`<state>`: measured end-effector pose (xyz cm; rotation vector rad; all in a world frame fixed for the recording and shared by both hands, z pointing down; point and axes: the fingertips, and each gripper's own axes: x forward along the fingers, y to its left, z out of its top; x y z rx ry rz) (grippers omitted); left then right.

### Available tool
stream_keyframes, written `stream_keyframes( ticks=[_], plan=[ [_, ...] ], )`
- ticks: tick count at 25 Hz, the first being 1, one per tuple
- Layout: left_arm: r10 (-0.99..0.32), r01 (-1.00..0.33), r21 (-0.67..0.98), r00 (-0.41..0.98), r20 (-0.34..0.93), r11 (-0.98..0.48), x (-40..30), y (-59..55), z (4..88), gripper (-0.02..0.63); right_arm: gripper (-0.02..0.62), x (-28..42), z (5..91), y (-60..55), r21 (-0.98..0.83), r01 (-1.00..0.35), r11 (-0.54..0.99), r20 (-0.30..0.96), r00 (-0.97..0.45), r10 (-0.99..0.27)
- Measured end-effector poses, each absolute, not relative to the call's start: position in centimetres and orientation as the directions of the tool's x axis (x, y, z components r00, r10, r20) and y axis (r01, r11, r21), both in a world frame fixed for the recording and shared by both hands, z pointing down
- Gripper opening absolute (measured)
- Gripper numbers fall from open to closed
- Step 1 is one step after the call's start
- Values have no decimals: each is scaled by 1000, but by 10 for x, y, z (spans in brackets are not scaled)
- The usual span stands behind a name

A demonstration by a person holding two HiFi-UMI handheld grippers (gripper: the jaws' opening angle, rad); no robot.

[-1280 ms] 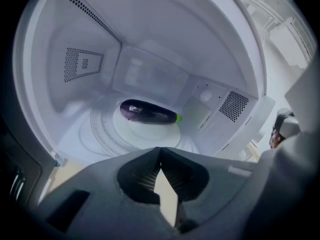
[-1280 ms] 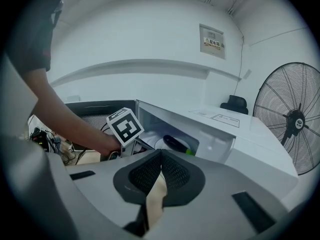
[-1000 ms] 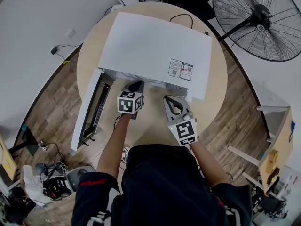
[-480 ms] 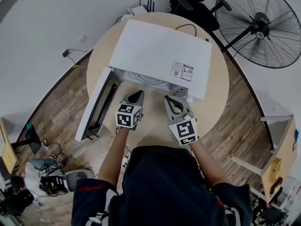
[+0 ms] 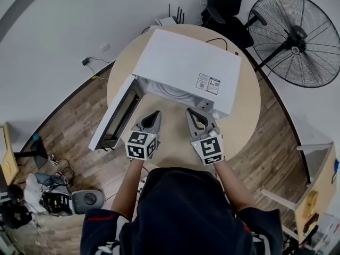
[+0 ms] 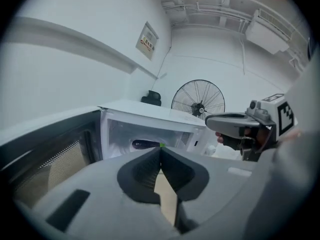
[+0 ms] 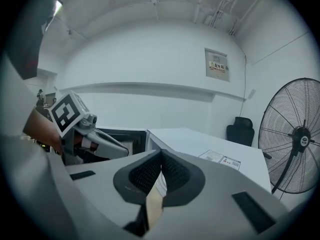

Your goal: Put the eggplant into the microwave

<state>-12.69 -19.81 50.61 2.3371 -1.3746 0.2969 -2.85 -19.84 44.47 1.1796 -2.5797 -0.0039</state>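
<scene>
1. The long dark purple eggplant with the green stem (image 6: 145, 144) is lying inside the cavity of the white box-shaped microwave (image 5: 186, 62). The microwave stands toward the far edge of the round light-wood table (image 5: 244, 108). By my read, the main job is done.
2. On the left gripper (image 5: 153, 116) the jaws are pressed together with nothing between them. The right gripper (image 5: 191, 113) is the same, closed tight and empty. Both hover over the near edge of the table, right in front of the open cavity.
3. The dark-windowed microwave door (image 5: 114, 116) hangs wide open, out past the table's left edge. The left gripper sits just beside it, so a careless sweep to that side could knock the door and jolt the whole box.
4. A jolt matters because an eggplant is round and smooth and could roll toward the opening. I can't tell how deep in the cavity it sits.
5. If the door gets shut next, closed jaws can only push it. A hard shove at its outer end could skid the microwave toward the table's far edge, where a thin black cable (image 5: 215, 40) lies.
6. The two grippers are close together. If both go for the door at once, they could clash in front of the opening.
</scene>
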Motion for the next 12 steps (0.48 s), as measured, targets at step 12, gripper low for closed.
stream_keyframes(
  ticks=[12],
  plan=[
    [-870,-901,155,433,235,-406,-145,-177,422,17,11,-35,396,-192,143,-722,677,167,-657,-735]
  ],
)
